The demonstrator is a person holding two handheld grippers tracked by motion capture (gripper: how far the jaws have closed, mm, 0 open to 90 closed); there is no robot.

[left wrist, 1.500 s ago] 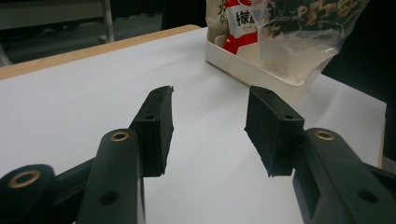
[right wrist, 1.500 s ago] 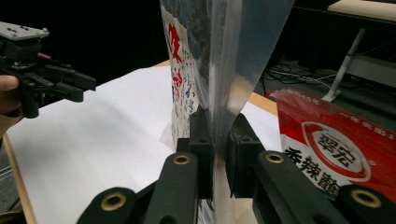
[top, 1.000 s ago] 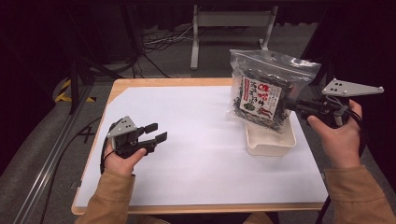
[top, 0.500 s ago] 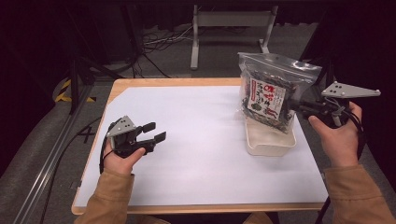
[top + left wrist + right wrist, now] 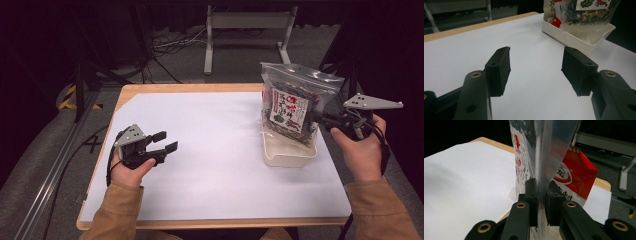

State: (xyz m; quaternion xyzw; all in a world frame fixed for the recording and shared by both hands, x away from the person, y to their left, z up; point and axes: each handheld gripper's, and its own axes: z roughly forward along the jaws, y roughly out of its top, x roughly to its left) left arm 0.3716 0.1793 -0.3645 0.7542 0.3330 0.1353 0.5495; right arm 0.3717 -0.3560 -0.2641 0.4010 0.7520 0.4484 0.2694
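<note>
Bag edge pinched upright over tray rim.

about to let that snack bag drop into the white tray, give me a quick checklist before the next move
1. Right gripper clamped on the clear snack bag: ok.
2. Bag's lower end inside the white tray: ok.
3. Bag upright: not ok, it tilts.
4. Room beside the red packet in the tray: cannot tell.
5. Left gripper open, holding nothing, apart from the tray: ok.
6. Tray flat on the white sheet: ok.
</note>
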